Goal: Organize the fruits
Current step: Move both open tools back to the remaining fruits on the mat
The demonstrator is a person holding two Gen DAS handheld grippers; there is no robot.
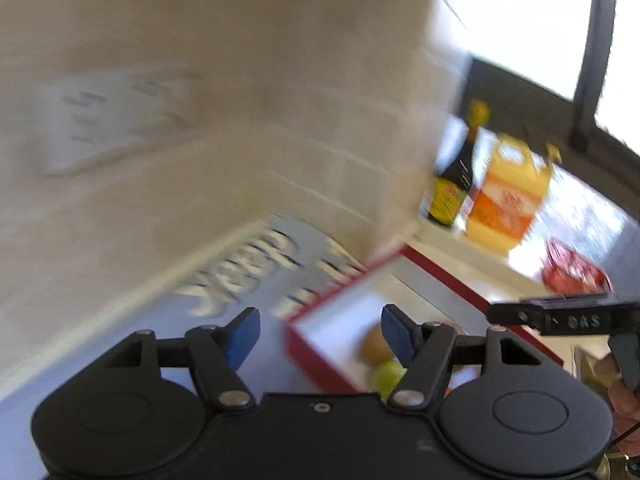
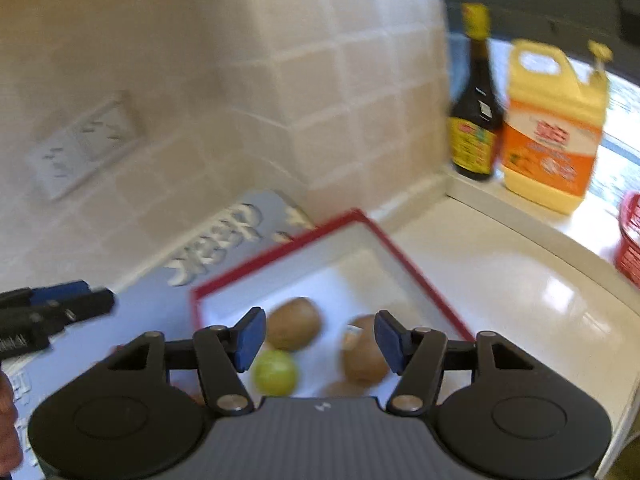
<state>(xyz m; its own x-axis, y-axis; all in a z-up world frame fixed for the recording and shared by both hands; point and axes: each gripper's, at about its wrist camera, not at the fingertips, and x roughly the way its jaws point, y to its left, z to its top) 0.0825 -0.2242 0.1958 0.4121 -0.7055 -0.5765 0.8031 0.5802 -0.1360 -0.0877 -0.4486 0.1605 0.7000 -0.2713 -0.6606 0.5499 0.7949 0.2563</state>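
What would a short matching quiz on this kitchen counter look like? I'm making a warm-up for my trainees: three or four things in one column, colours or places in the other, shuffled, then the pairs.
Things
1. small round fruit
2. tall bottle
3. big jug
4. tray

Colours or places
A. white inside with a red rim
B. dark with a yellow cap, in the corner by the tiled wall
C. green, in the tray beside the brown kiwis
D. yellow with an orange label, right of the bottle

Pairs: 1-C, 2-B, 3-D, 4-A
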